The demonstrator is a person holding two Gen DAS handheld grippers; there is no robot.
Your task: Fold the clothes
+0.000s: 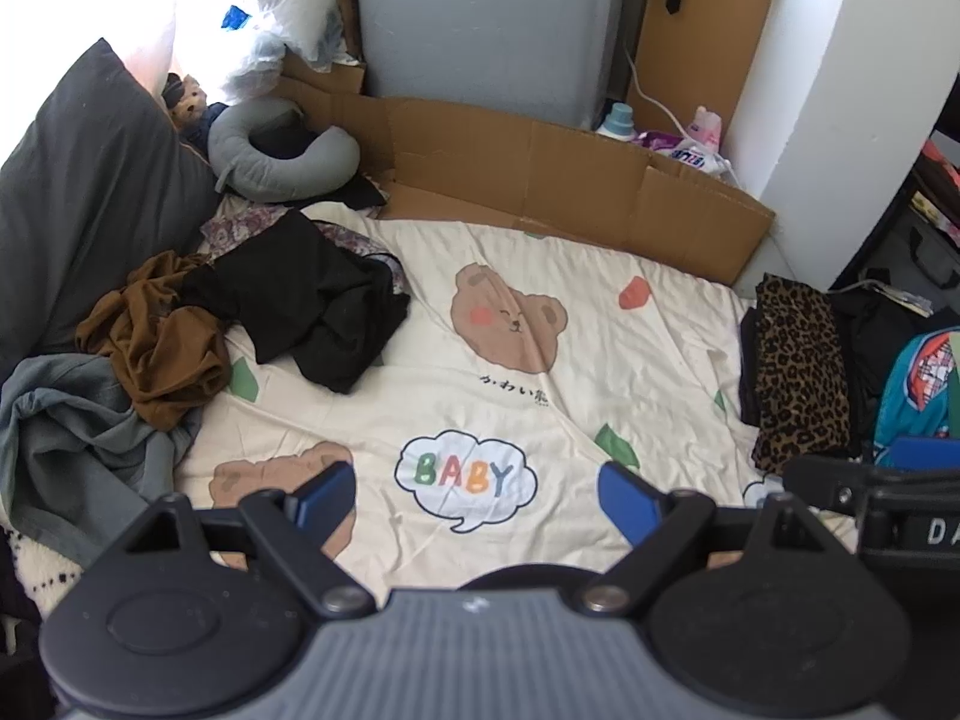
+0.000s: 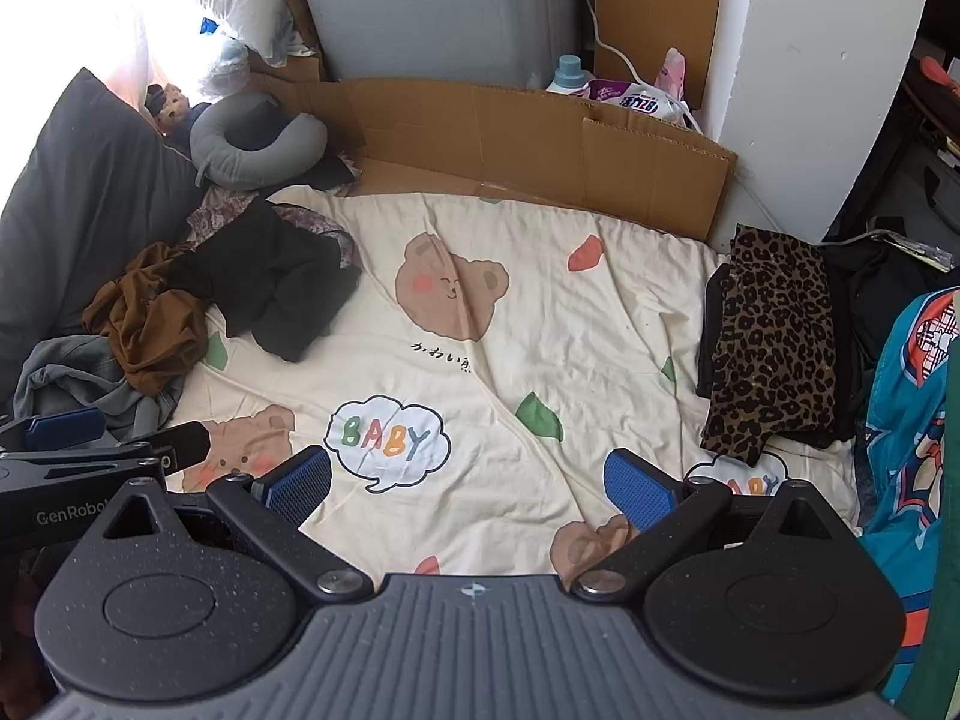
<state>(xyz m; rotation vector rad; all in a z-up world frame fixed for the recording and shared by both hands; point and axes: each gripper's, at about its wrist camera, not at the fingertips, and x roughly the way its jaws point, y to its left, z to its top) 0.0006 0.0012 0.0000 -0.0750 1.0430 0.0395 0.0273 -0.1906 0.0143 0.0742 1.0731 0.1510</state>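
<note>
Cream bear-print sheet (image 1: pixel 540 396) ahead of jaws; black garment (image 1: pixel 312 306), brown garment (image 1: pixel 162 348) far left; leopard-print cloth (image 1: pixel 798 366) right; blue pads (image 2: pixel 300 489).

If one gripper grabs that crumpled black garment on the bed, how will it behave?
The black garment is probably floppy: it lies in soft creases and should drape and unfurl. It overlaps the brown garment, so lifting may drag that along.

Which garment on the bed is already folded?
The leopard-print garment at the right edge of the bear-print sheet: it lies flat with straight edges. The black, brown and grey-blue ones on the left are crumpled heaps.
</note>
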